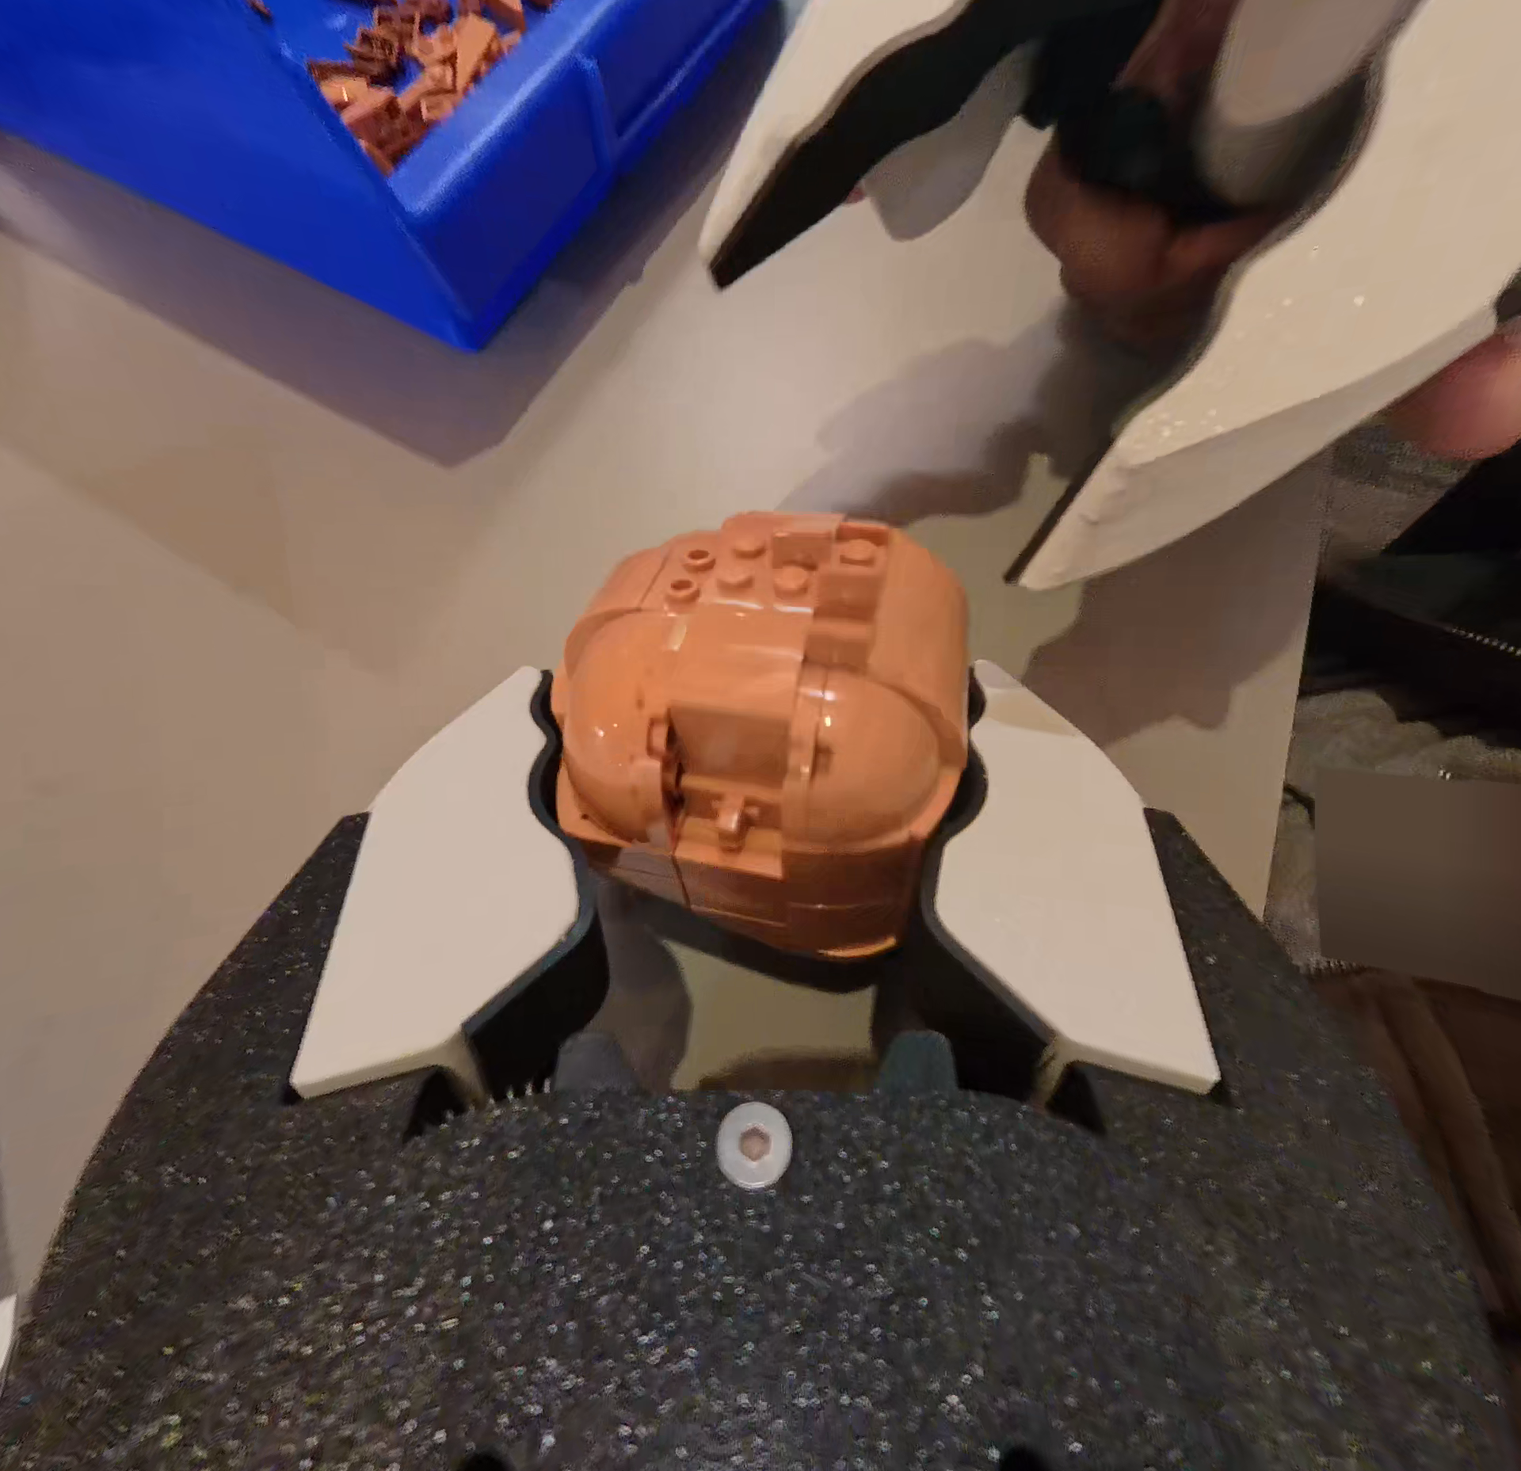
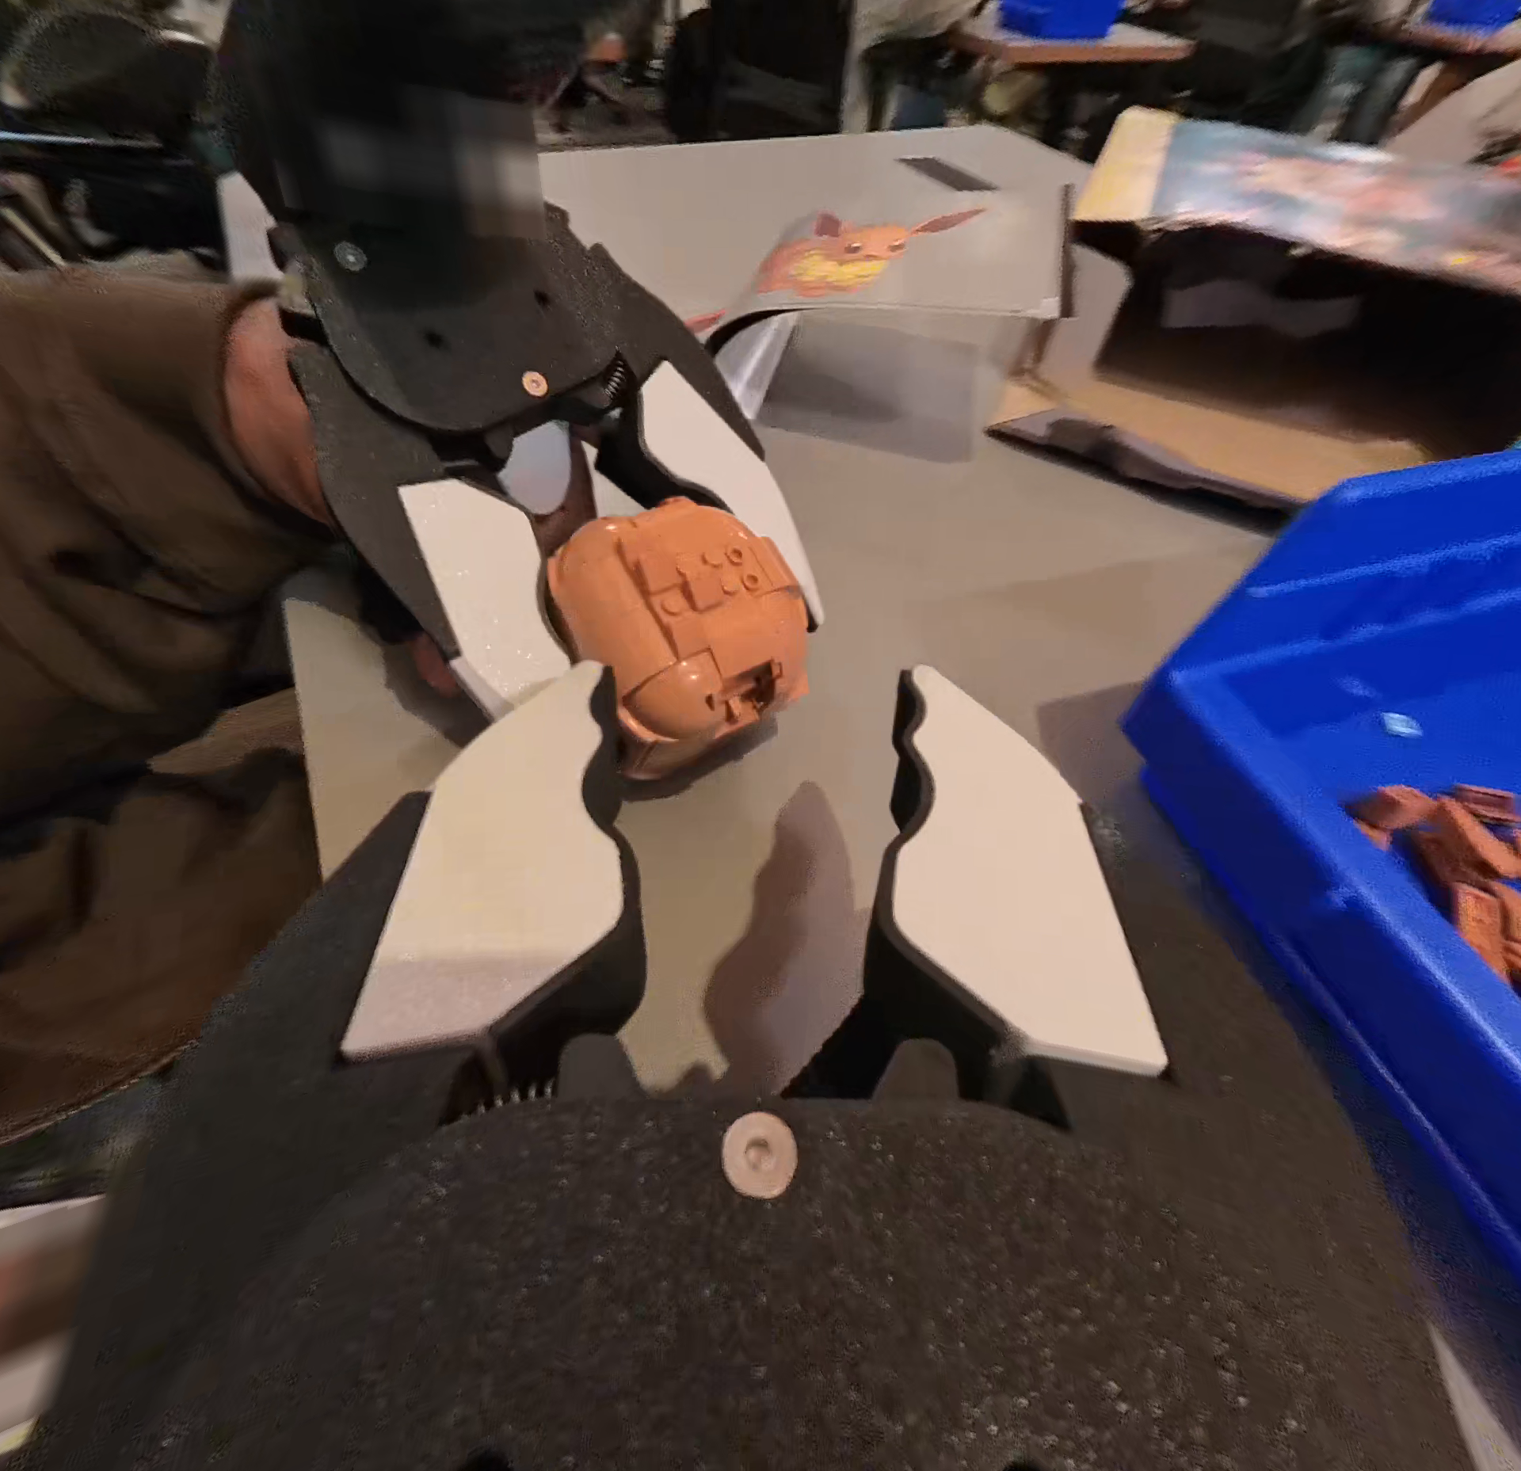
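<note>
- The blue bin (image 1: 461, 197) sits at the far left of the left wrist view, on the grey bench (image 1: 206, 608), with a heap of small brown bricks (image 1: 411, 57) loose in it; it stands well apart from both tongs.
- The left tongs (image 1: 761, 724) are closed onto the rounded brown brick build (image 1: 757, 715), one finger pressing each flank. In the right wrist view the build's lower edge seems to rest on the bench, though blur makes that hard to confirm.
- The build's studded face points up and away from the left camera, and a small clip piece (image 1: 735, 814) juts from the near face.
- The right tongs (image 2: 753, 691) are spread wide and hold nothing. They sit just beside the build, and the left-hand finger (image 2: 527, 814) is close to the build's lower side.
- Risk: the grip bears on curved, smooth shells, so I judge the build could twist or pop out if squeezed off-centre.
- Risk: a knock from the empty tongs could pry a seam apart or snap off the small clip.
- A curled printed sheet (image 2: 872, 255) lies farther back on the bench.
</note>
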`<state>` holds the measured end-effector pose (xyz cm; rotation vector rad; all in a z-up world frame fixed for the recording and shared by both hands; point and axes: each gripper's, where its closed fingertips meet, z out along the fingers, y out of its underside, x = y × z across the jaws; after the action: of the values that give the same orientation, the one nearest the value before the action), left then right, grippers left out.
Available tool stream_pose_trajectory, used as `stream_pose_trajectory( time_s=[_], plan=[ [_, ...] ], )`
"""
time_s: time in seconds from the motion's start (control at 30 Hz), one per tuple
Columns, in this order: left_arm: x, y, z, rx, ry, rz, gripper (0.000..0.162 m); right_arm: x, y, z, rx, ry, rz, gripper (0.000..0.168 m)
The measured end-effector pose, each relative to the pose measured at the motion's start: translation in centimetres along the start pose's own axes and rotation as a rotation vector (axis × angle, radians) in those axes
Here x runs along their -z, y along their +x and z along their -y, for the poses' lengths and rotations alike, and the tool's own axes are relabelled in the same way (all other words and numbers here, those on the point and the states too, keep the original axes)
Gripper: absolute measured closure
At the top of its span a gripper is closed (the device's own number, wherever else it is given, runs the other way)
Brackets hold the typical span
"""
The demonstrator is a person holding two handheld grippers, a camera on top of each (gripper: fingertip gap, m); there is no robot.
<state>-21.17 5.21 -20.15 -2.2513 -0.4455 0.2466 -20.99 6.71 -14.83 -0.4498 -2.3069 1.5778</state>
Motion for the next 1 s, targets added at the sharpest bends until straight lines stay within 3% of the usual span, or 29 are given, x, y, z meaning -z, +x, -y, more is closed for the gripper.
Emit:
stream_pose_trajectory(
  time_s=[0.3, 0.53, 0.7, 0.87, 1.0],
  plan=[
    [-0.2, -0.4, -0.7, -0.042, -0.044, 0.073, 0.071, -0.2, 0.3, 1.6, -0.028, 0.08, 0.112, 0.112],
    [-0.1, -1.0, 0.1, -0.02, -0.032, 0.048, 0.071, 0.4, 0.5, 2.8, 0.076, 0.052, 0.153, 0.115],
    [1.0, -2.2, 3.0, -0.045, -0.012, 0.008, 0.071, -0.1, 1.0, 4.3, 0.242, 0.035, 0.167, 0.114],
    [1.5, -4.0, 6.7, -0.045, 0.021, -0.111, 0.072, 0.3, 3.1, 8.1, 0.449, 0.119, 0.141, 0.111],
    [1.5, -6.5, 9.5, -0.051, -0.02, -0.189, 0.072, 0.8, 6.4, 9.9, 0.616, 0.034, 0.09, 0.107]
  ],
)
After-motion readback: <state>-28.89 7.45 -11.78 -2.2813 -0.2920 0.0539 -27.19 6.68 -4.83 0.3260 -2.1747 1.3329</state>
